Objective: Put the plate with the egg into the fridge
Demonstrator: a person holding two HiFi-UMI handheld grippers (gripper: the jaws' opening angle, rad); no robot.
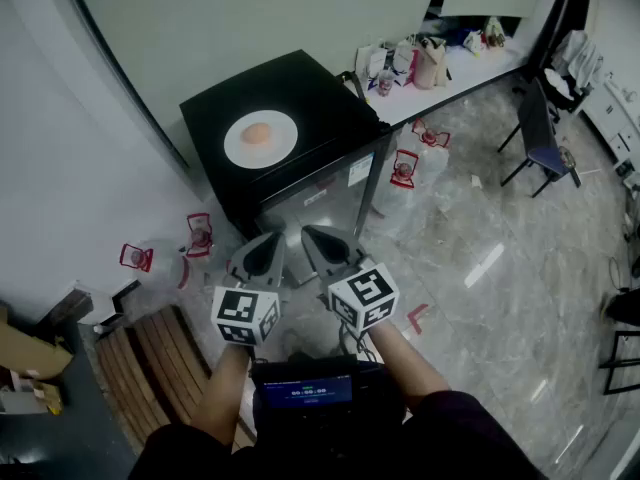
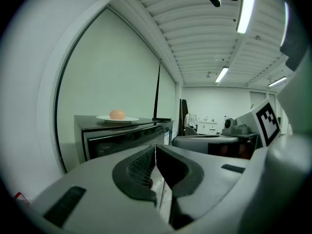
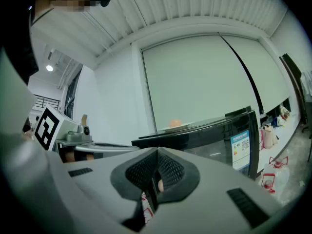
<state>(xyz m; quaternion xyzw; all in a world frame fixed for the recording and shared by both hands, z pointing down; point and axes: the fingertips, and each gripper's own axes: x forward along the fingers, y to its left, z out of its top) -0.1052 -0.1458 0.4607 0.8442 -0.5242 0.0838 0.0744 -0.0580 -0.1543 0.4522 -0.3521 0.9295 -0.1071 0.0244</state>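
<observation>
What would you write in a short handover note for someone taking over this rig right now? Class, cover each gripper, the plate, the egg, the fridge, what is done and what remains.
Left gripper: jaws together, empty.
Right gripper: jaws together, empty.
Both are held side by side in front of the small black fridge.
The round white plate with the pale orange egg sits on the fridge's top, untouched.
The fridge door looks closed.
Done: nothing yet.
Left: open the door, lift the plate level, set it inside, close the door.

One plate point(image 1: 237, 147), one egg point(image 1: 256, 134), one fridge point(image 1: 315, 93)
</observation>
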